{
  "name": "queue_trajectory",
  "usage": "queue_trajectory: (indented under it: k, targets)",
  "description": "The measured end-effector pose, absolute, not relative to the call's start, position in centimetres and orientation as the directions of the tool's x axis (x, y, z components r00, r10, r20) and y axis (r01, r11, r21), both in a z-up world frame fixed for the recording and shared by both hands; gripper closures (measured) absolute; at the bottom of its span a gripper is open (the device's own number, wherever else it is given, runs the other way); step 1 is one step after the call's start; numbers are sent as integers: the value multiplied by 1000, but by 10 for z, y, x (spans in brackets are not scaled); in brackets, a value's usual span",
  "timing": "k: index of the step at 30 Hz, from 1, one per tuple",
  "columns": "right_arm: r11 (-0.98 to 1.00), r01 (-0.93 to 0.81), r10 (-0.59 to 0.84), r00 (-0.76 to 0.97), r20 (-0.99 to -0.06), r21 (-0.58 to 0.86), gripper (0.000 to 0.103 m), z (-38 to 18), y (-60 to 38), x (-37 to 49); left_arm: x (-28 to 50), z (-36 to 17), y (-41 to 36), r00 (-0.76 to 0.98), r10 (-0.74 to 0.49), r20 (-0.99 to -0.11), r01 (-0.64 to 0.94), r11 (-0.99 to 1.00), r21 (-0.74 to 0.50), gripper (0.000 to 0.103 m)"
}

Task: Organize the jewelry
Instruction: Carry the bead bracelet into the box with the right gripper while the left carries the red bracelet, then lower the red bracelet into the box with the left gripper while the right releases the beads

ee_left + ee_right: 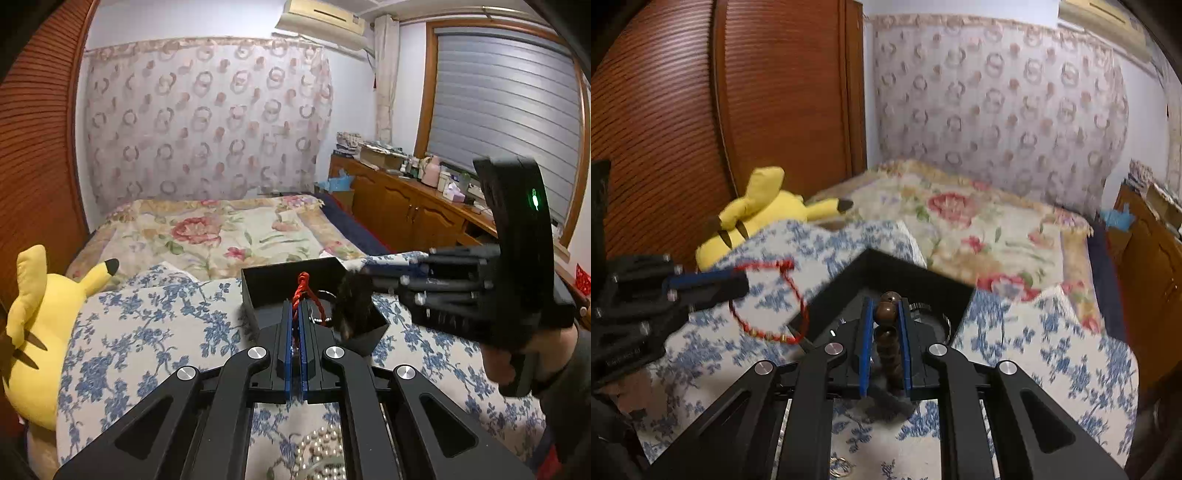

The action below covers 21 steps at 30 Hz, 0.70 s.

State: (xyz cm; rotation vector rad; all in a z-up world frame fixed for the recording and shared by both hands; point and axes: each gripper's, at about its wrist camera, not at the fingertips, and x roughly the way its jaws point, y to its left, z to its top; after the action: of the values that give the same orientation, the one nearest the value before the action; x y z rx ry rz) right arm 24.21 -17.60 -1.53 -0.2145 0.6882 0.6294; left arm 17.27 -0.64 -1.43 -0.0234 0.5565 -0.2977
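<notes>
The left gripper (pixel 295 314) was pressed together on a red cord bracelet (pixel 768 306), which hung over the blue floral cloth (pixel 147 332). The right gripper (pixel 886 314), only slightly apart, pinched a brown bead bracelet (pixel 886 332) above the black box (pixel 280 284) farther away.

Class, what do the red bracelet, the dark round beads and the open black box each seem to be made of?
Red bracelet: braided cord, matte, knotted, with small gold-coloured beads. Dark round beads: probably polished wood, brown with a soft sheen; hard to be sure. Open black box: matte, thin-walled, likely card or plastic.
</notes>
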Motion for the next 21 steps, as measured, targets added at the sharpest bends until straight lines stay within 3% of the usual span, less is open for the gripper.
queue_trajectory:
  k: [5,14,18,21]
  targets:
    - [804,-593,475,598,-645,42,79,-18,-186,240,193,-18,-12,799,-281,-532,269,958,-102,101]
    - [821,-566,477,615,-628,69,78,-20,-211,225,216,-25,-20,786,-274,-554,259,960,-106,100]
    - [822,-566,476,617,-627,66,78,-25,-215,213,215,-25,-18,783,-268,-561,256,961,-103,93]
    - [821,-566,482,617,-622,75,78,-30,-218,201,211,-22,-15,792,-265,-549,253,962,-100,76]
